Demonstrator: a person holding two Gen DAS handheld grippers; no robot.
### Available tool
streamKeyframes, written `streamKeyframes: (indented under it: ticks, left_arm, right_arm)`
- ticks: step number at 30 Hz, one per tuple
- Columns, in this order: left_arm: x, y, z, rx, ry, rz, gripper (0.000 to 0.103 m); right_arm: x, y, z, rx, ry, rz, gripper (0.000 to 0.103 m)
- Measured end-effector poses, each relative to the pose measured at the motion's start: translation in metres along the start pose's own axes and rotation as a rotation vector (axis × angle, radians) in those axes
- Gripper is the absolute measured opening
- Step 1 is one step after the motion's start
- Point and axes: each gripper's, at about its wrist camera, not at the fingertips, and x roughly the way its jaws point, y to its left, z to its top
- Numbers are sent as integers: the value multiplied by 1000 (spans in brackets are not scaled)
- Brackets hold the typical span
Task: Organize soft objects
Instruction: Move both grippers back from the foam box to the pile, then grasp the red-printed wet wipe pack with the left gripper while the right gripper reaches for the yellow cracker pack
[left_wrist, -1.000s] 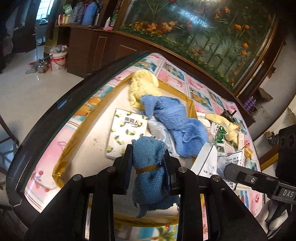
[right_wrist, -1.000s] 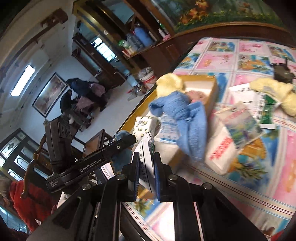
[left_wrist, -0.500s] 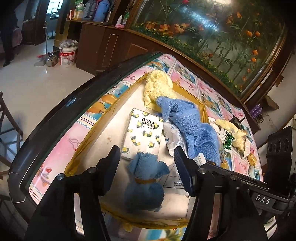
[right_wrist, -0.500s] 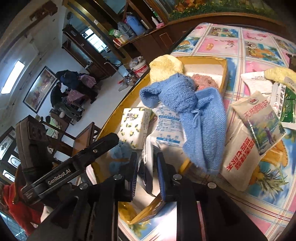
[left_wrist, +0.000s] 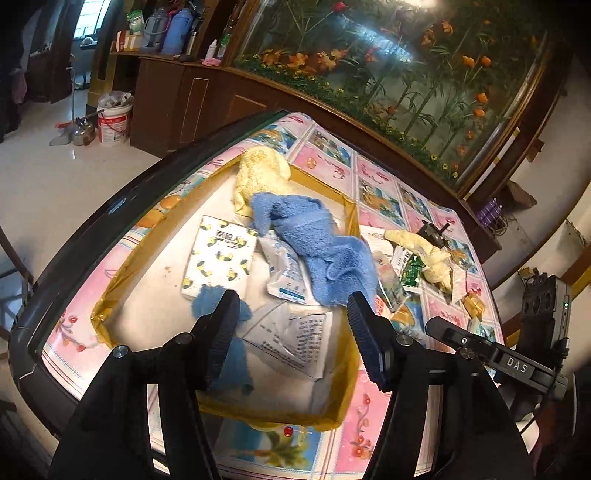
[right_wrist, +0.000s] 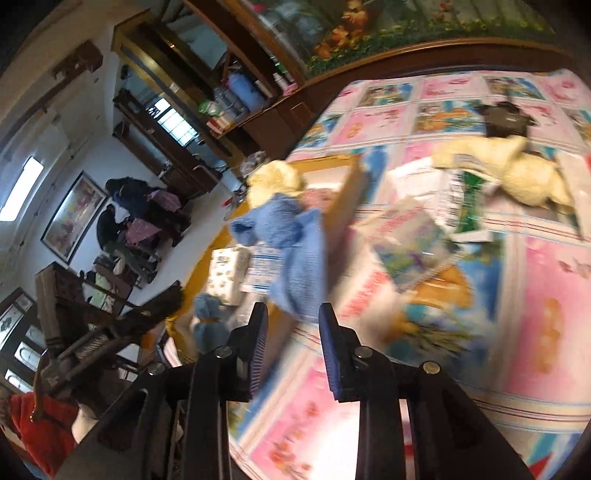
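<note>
The left gripper (left_wrist: 291, 314), held over the near end of the yellow-rimmed tray (left_wrist: 110, 291), has its jaws spread wide with nothing between them. Reading from left to right in this view, we see a small dark-blue rolled cloth (left_wrist: 225, 332) lying in the tray partly behind the left finger, then a white tissue pack (left_wrist: 219, 256) printed with lemons and Chinese characters that we cannot read. Next comes a crumpled white packet (left_wrist: 291, 338) with fine, illegible print, and a light-blue towel (left_wrist: 317, 243) draped over the tray's contents, with a yellow fluffy cloth (left_wrist: 260, 173) at the far end. A second yellow cloth (left_wrist: 430, 258) lies outside on the patterned tablecloth (left_wrist: 369, 424) among loose packets. At far right, a black bar reads "DAS" (left_wrist: 515, 363).

The right gripper (right_wrist: 291, 314), seen in a blurred frame, is also parted and empty, poised above the tablecloth just beside the tray's edge.
</note>
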Motion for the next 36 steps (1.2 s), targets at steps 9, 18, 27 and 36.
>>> streamKeyframes:
  ticks: [9, 18, 27, 36]
  left_arm:
    - [14, -67, -22, 174, 71, -73, 62]
    - [31, -100, -39, 268, 121, -123, 62]
    - [47, -120, -47, 317, 169, -156, 62]
    - [57, -111, -46, 293, 193, -152, 62]
  right_arm:
    - [-66, -85, -12, 140, -107, -138, 28]
    - [-151, -169, -7, 294, -274, -368, 31]
    - [-120, -164, 58, 243, -291, -379, 39]
    - [-43, -190, 121, 224, -94, -562, 42]
